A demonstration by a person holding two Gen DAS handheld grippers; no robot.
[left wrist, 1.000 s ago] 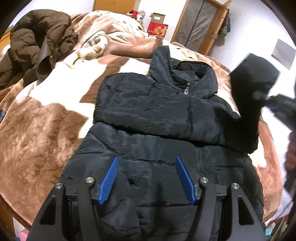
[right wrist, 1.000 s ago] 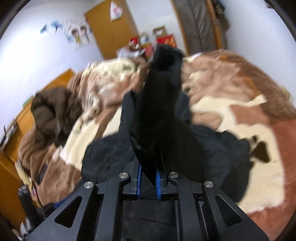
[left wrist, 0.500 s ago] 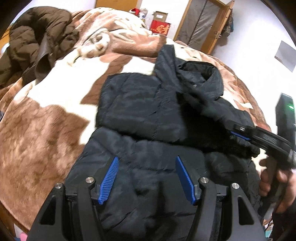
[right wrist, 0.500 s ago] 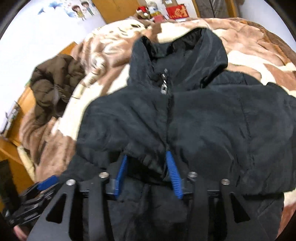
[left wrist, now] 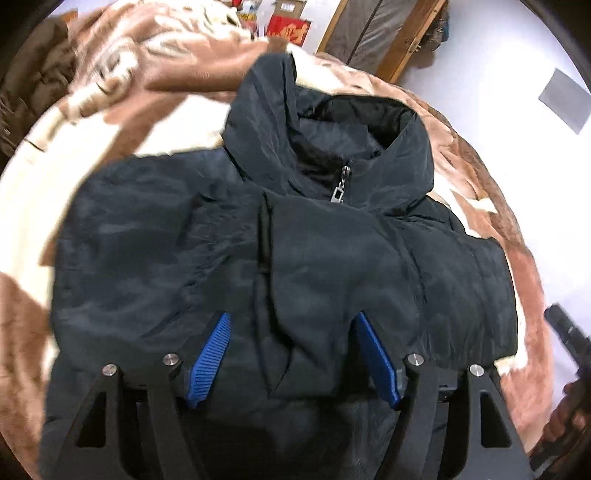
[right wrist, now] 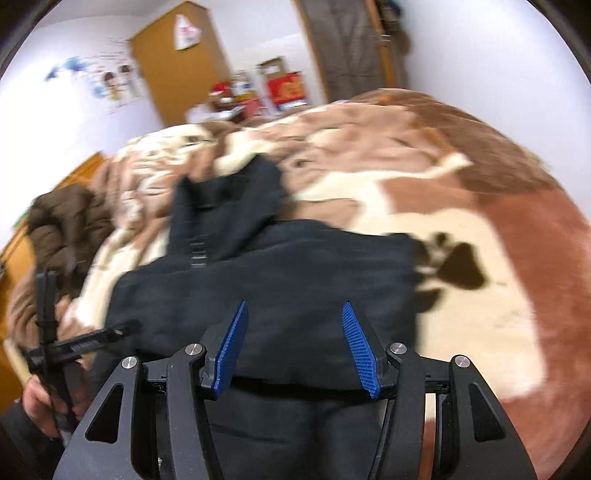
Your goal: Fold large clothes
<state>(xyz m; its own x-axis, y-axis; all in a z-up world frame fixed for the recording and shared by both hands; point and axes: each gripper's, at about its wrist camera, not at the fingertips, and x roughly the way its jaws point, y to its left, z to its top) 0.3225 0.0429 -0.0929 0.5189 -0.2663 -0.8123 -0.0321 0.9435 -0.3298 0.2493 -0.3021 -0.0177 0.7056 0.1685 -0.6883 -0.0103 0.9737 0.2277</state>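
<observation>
A black padded hooded jacket [left wrist: 332,266] lies front up on the bed, both sleeves folded across its chest, zipper pull [left wrist: 338,194] at the collar. My left gripper [left wrist: 291,321] is open and empty, low over the jacket's middle. My right gripper [right wrist: 293,314] is open and empty over the jacket's right side [right wrist: 266,288]. The left gripper also shows at the left edge of the right wrist view [right wrist: 74,347]; the right gripper's body shows at the right edge of the left wrist view [left wrist: 569,332].
The bed is covered by a brown and cream plush blanket [left wrist: 122,122], also in the right wrist view [right wrist: 480,258]. A brown coat [right wrist: 62,221] lies heaped at the bed's left. Boxes [left wrist: 288,26] and wooden doors [left wrist: 373,33] stand beyond.
The right gripper carried the raised sleeve over the chest, opened and let it go, then drew back to the right. The left gripper moved forward up the jacket.
</observation>
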